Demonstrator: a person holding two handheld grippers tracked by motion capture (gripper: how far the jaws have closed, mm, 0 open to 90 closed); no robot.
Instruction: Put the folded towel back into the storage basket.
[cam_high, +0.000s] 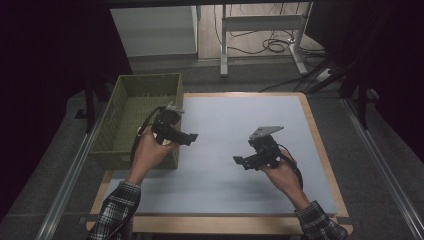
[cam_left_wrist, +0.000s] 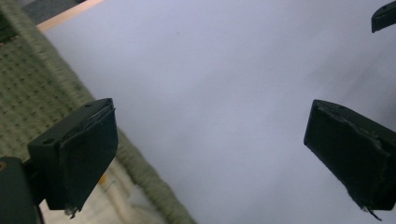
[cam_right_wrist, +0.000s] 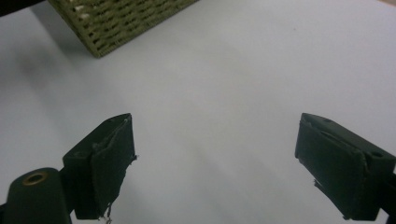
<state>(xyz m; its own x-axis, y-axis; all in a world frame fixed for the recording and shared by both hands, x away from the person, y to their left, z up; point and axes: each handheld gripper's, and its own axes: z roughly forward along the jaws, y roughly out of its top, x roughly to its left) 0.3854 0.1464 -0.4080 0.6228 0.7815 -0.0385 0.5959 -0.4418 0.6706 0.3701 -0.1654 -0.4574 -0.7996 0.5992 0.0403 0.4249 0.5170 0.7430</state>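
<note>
Pale table (cam_high: 240, 125), green basket (cam_high: 145, 90) at its left edge. Left gripper (cam_high: 192, 136) just beside the basket, right gripper (cam_high: 239, 160) well apart; both jaws wide, empty. Looks idle between steps; next move needs something to grab.

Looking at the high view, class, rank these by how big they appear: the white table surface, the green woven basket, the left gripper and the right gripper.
1. White table surface, largest by far.
2. Green woven basket.
3. Left gripper and right gripper: they look about alike, so I won't rank one above the other.
</note>
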